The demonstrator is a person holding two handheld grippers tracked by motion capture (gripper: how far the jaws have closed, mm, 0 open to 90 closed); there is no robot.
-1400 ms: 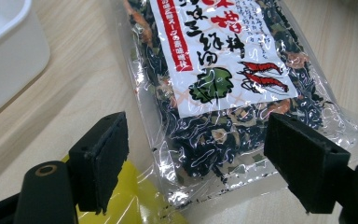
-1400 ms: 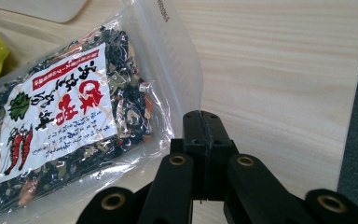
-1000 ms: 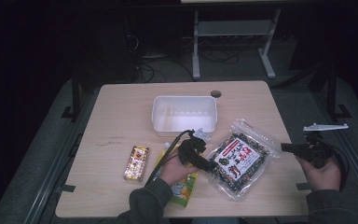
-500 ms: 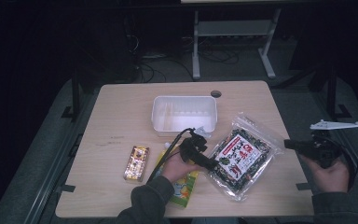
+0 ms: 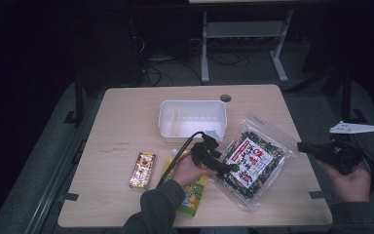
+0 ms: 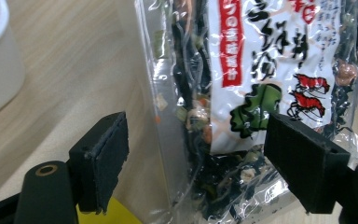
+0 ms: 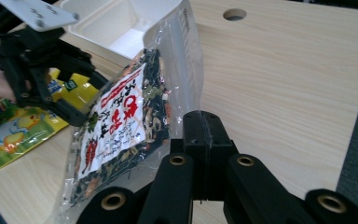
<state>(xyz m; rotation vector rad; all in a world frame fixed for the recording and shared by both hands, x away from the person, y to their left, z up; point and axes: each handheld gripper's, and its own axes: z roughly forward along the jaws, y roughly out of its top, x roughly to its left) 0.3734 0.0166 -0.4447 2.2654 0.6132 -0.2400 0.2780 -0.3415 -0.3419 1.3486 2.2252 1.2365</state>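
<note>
Left tongs (image 5: 231, 169) spread wide, jaws straddling the seaweed bag's (image 5: 253, 163) near edge, hand (image 5: 187, 168) low over the yellow pouch (image 5: 192, 192). Right tongs (image 5: 303, 146) pressed together, empty, held off the tabletop's (image 5: 126, 122) right edge. Beyond the bag, a white tub (image 5: 192, 119).

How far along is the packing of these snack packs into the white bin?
Nothing is packed yet: the white bin looks empty. In hand: the left gripper is open around the edge of the seaweed bag. The right gripper is shut, off the table's edge. Left: the bag, yellow pouch and small packet.
</note>
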